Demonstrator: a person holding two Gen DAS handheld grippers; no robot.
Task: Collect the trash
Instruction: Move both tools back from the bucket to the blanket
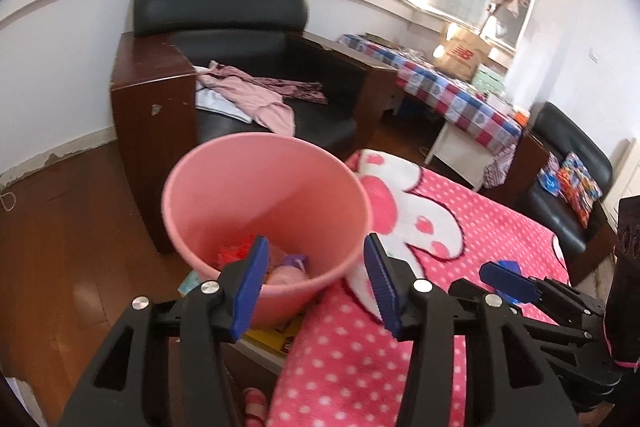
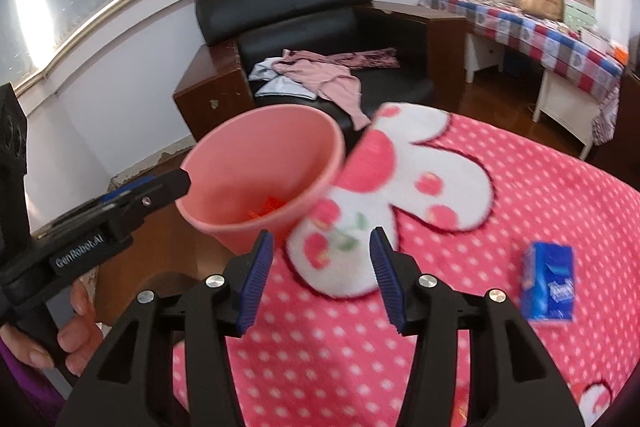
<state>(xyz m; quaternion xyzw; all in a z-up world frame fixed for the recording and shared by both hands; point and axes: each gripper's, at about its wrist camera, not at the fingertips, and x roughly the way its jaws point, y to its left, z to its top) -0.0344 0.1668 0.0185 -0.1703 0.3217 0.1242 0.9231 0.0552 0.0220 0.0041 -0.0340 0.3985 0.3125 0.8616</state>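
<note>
A pink plastic bin (image 1: pixel 264 203) stands beside the bed, tilted toward me, with red and purple trash at its bottom (image 1: pixel 240 253). My left gripper (image 1: pixel 316 281) is open over the bin's near rim, one finger inside and one outside. In the right wrist view the bin (image 2: pixel 262 179) is at centre left and the left gripper (image 2: pixel 176 185) reaches its rim. My right gripper (image 2: pixel 320 277) is open and empty above the pink dotted blanket (image 2: pixel 460 307). A blue tissue pack (image 2: pixel 550 281) lies on the blanket to its right.
A black armchair (image 1: pixel 256 67) with pink clothes stands behind the bin. A table with a checked cloth (image 1: pixel 452 91) and a cardboard box is at the back right. A second black chair (image 1: pixel 568 179) is at the far right. The floor is wood.
</note>
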